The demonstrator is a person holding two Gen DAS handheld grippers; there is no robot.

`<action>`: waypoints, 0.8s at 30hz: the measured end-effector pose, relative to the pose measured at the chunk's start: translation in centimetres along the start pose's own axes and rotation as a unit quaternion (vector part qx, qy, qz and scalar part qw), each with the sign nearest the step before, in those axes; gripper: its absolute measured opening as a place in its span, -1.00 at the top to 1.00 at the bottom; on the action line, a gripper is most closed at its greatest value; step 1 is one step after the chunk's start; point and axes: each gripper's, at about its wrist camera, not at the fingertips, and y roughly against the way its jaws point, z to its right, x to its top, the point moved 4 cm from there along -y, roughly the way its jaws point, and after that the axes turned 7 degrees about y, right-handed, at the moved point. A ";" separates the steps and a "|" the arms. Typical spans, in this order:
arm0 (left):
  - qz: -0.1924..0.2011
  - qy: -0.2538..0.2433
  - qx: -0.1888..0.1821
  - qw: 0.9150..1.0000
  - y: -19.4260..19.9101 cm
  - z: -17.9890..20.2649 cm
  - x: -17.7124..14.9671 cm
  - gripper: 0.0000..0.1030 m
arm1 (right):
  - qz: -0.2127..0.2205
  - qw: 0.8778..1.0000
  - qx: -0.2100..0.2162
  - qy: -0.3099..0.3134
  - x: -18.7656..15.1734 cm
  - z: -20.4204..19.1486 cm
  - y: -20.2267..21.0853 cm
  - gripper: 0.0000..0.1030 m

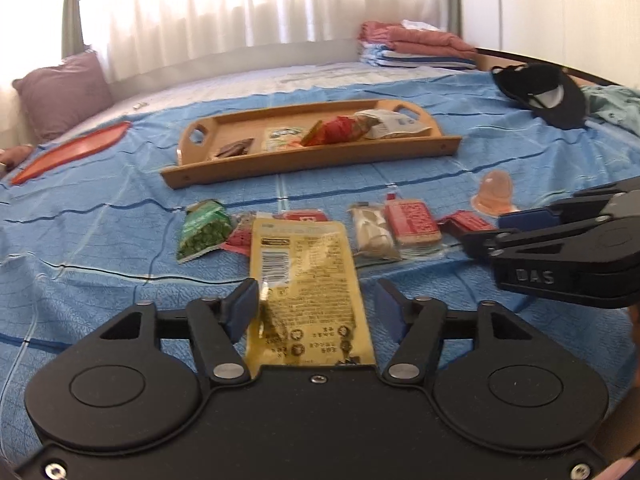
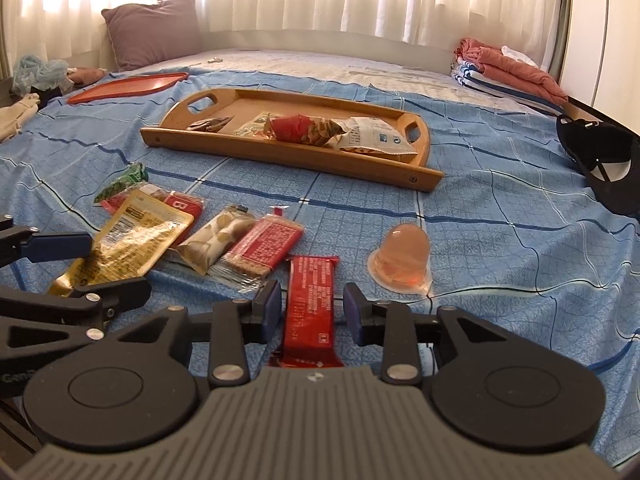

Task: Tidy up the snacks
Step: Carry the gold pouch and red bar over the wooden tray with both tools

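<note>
A gold snack packet [image 1: 304, 272] lies on the blue bedsheet between the fingers of my left gripper [image 1: 315, 304], which is open; its left pad sits at the packet's edge and the right pad stands clear. My right gripper [image 2: 312, 308] is open around a red snack bar [image 2: 310, 300], with gaps on both sides. Beside these lie a beige packet [image 2: 216, 240], a red cracker packet [image 2: 260, 248], a green packet [image 1: 204, 228] and a jelly cup [image 2: 402, 256]. Farther back, a wooden tray [image 2: 280, 152] holds several snack packets.
An orange-red flat lid [image 2: 128, 86] lies at the far left of the bed. A purple pillow [image 2: 154, 32] leans by the curtain. A black cap [image 2: 600, 160] is at the right, with folded cloths [image 2: 508, 64] behind it.
</note>
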 end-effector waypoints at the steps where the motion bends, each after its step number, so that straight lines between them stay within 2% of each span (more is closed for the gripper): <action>1: 0.000 0.001 0.008 1.000 -0.2 0.0 -0.1 -0.38 | -0.001 1.000 -0.001 -0.002 0.0 0.1 -0.1 0.00; 2: -0.005 0.006 0.013 1.000 -0.5 -0.1 -0.2 -0.44 | -0.001 1.000 0.000 -0.004 -0.1 0.2 -0.1 0.00; 7: -0.023 0.053 0.001 0.998 -1.4 -0.9 -0.2 -0.43 | -0.001 1.000 -0.002 -0.009 -0.3 0.2 -0.4 0.00; 9: -0.021 0.059 0.002 0.998 -1.3 -1.2 0.0 -0.17 | 0.000 1.000 -0.005 -0.012 -0.3 0.2 -0.6 0.00; 11: -0.017 0.063 -0.008 0.998 -1.1 -1.4 0.2 -0.12 | 0.003 1.000 -0.012 -0.018 -0.3 0.2 -0.7 -0.07; 13: -0.011 0.063 -0.016 0.998 -0.8 -1.5 0.2 -0.02 | 0.010 0.999 -0.034 -0.020 -0.4 0.3 -0.8 -0.25; 15: -0.010 0.055 -0.020 0.998 -0.4 -1.5 0.3 -0.01 | 0.008 0.999 -0.037 -0.020 -0.4 0.3 -0.9 -0.25; 17: -0.008 0.052 -0.022 0.998 0.0 -1.5 0.4 0.00 | 0.006 0.999 -0.030 -0.026 -0.5 0.3 -0.9 -0.10; 18: -0.007 0.052 -0.023 0.998 0.2 -1.5 0.5 0.00 | 0.005 0.999 -0.026 -0.028 -0.4 0.3 -0.9 0.15; 20: -0.003 0.054 -0.026 0.998 0.6 -1.6 0.8 0.00 | 0.006 0.999 -0.017 -0.034 -0.2 0.3 -0.6 0.39; 24: 0.008 0.057 -0.029 0.998 1.4 -1.9 2.0 0.00 | 0.012 0.999 -0.014 -0.033 0.1 0.0 0.1 0.43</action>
